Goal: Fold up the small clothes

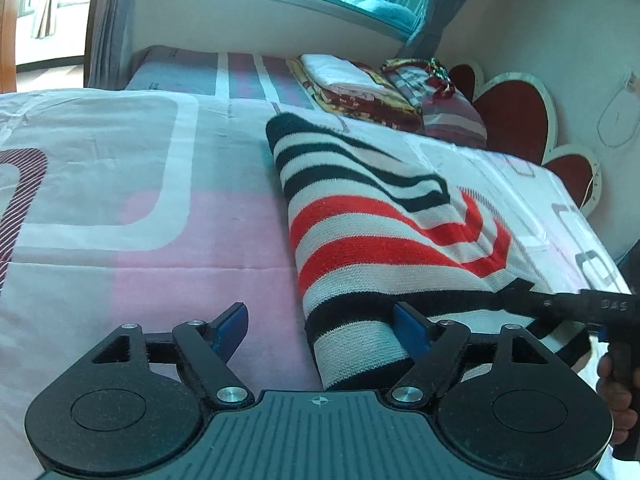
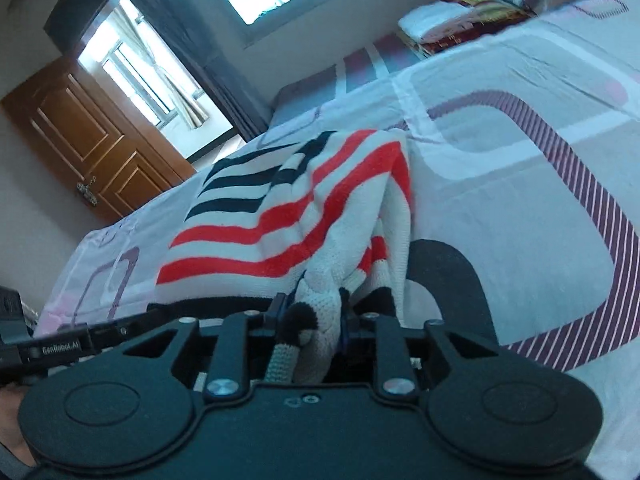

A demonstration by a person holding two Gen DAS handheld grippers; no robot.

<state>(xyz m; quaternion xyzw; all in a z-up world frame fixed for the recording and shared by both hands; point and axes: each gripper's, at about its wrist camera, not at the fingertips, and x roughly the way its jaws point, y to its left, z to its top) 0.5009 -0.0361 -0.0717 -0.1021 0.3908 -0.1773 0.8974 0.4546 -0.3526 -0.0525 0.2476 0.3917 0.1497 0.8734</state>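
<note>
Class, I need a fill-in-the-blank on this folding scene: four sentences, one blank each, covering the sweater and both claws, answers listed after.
1. The striped sweater lies on a ____.
2. The right claw is ____ on the sweater's bunched edge.
3. The left claw stands ____, gripping nothing.
4. Besides white and black, the sweater has ____ stripes.

Answers: bed; shut; open; red

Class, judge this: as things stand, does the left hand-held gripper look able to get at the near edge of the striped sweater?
Probably yes. The left hand-held gripper is open, and the striped sweater already lies between its fingers, with nothing in the way.
</note>
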